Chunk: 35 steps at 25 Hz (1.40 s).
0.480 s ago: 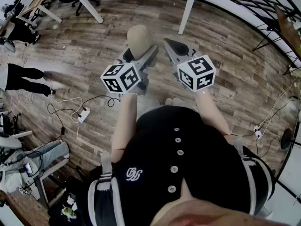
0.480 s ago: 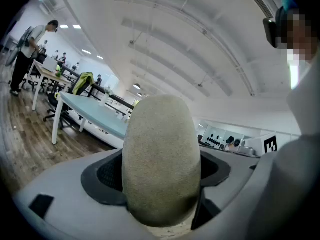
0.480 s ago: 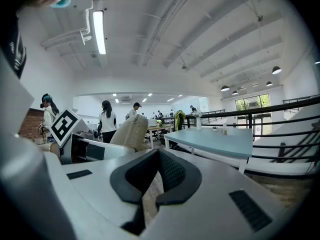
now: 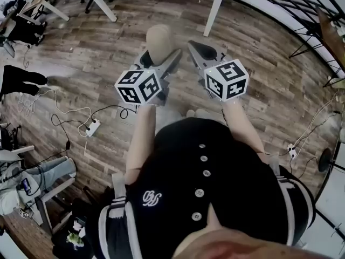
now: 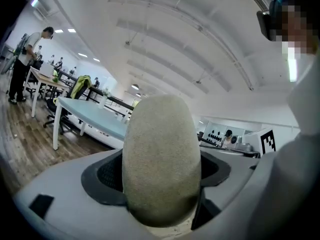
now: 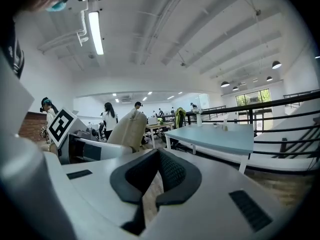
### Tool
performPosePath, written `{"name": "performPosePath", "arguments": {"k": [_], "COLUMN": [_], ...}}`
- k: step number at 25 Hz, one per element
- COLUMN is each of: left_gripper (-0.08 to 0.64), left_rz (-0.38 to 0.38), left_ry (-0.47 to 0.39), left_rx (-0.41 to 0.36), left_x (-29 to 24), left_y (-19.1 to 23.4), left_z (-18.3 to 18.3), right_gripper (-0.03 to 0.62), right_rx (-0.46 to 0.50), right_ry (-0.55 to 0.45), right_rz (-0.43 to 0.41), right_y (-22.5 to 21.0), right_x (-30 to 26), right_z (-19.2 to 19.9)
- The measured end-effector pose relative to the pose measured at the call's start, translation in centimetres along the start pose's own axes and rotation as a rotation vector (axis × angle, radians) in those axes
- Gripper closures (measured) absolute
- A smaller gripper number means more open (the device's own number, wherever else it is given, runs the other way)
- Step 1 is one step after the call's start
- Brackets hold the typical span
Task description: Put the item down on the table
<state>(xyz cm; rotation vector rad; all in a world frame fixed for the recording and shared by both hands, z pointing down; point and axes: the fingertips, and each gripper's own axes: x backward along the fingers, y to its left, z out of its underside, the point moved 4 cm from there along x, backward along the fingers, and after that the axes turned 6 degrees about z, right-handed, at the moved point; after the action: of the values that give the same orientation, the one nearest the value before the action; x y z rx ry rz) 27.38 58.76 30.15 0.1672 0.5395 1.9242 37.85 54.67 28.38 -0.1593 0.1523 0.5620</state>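
Head view shows the left gripper [image 4: 161,56] pinching the beige egg-shaped item [image 4: 159,40] upright above the wooden floor [image 4: 264,63], the right gripper [image 4: 197,49] beside it pressed together on nothing, so carry the item level to the pale-blue table [image 6: 215,134] ahead, seat its base, and only then release.

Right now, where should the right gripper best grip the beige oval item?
Probably its far half, from the right: the beige oval item sticks forward out of the left gripper, whose jaws clamp its near end, leaving the rounded tip free.
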Motion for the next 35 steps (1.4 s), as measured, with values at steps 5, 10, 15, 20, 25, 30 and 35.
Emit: {"name": "performPosePath", "arguments": {"k": [5, 10, 15, 20, 25, 30, 35], "left_gripper": [0.159, 0.158, 0.158, 0.158, 0.158, 0.158, 0.158], "left_rz": [-0.021, -0.033, -0.040, -0.057, -0.063, -0.051, -0.042], "left_ry": [0.000, -0.005, 0.002, 0.010, 0.007, 0.018, -0.015], "left_rx": [0.003, 0.005, 0.048, 0.070, 0.087, 0.091, 0.090], "left_x": [-0.4, -1.4, -1.9, -2.1, -3.0, -5.6, -7.6], "left_y": [-0.1, -0.6, -0.4, 0.9, 3.8, 7.4, 12.1], "left_z": [0.4, 1.0, 2.6, 3.1, 2.1, 0.6, -3.1], "right_gripper": [0.581, 0.581, 0.581, 0.581, 0.581, 0.581, 0.581], "right_rx": [-0.001, -0.029, -0.054, -0.072, -0.079, -0.072, -0.047], "right_ry": [0.013, 0.019, 0.028, 0.041, 0.057, 0.058, 0.045], "right_rz": [-0.073, -0.104, -0.101, -0.109, -0.102, -0.079, -0.072], "right_y": [-0.1, -1.3, -1.9, -2.2, -2.8, -5.0, -6.5], "right_x": [0.1, 0.7, 0.6, -0.8, -3.5, -7.6, -13.2], "right_z": [0.5, 1.4, 2.6, 3.4, 3.6, 2.9, 0.6]}}
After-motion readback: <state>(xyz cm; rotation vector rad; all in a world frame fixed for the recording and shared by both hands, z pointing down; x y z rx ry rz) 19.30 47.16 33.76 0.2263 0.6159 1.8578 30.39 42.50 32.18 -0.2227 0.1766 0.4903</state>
